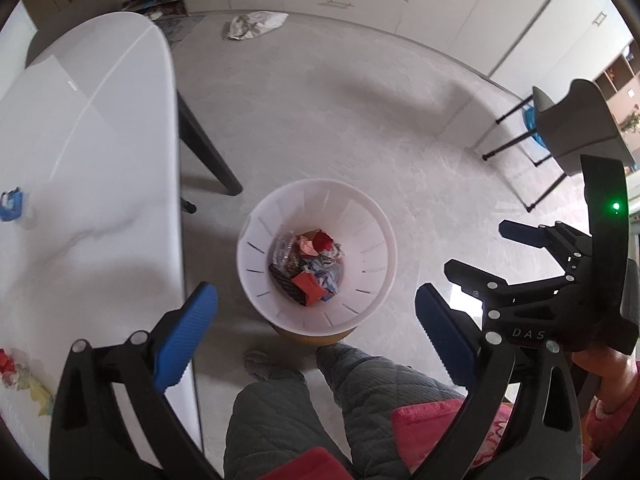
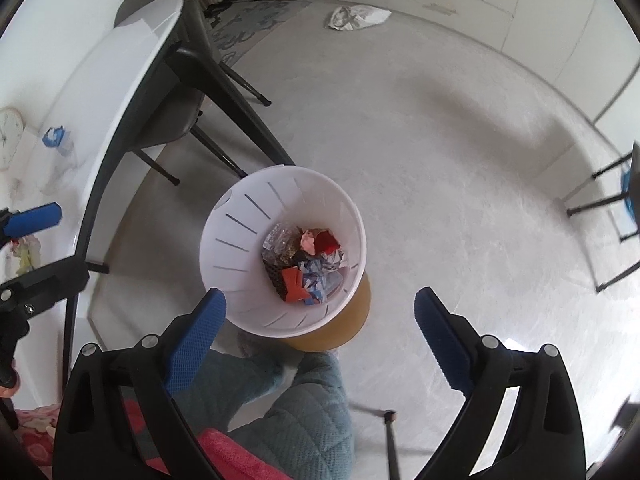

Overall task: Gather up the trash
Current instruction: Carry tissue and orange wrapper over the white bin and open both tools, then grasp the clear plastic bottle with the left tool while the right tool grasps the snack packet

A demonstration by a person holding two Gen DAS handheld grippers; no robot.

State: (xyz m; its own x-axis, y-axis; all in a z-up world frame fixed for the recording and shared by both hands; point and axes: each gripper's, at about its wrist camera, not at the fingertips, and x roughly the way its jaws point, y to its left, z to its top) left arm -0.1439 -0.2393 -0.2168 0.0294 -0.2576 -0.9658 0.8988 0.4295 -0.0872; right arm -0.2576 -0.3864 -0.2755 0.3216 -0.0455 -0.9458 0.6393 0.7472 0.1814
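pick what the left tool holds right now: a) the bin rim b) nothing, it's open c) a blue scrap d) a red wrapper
b: the left tool has its blue fingers spread wide with only floor and the bin visible between them, and the trash lies at the bottom of the bin.

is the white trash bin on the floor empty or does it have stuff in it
Not empty. The white bin holds crumpled wrappers covering its bottom, well below the rim; most of the inner wall shows bare.
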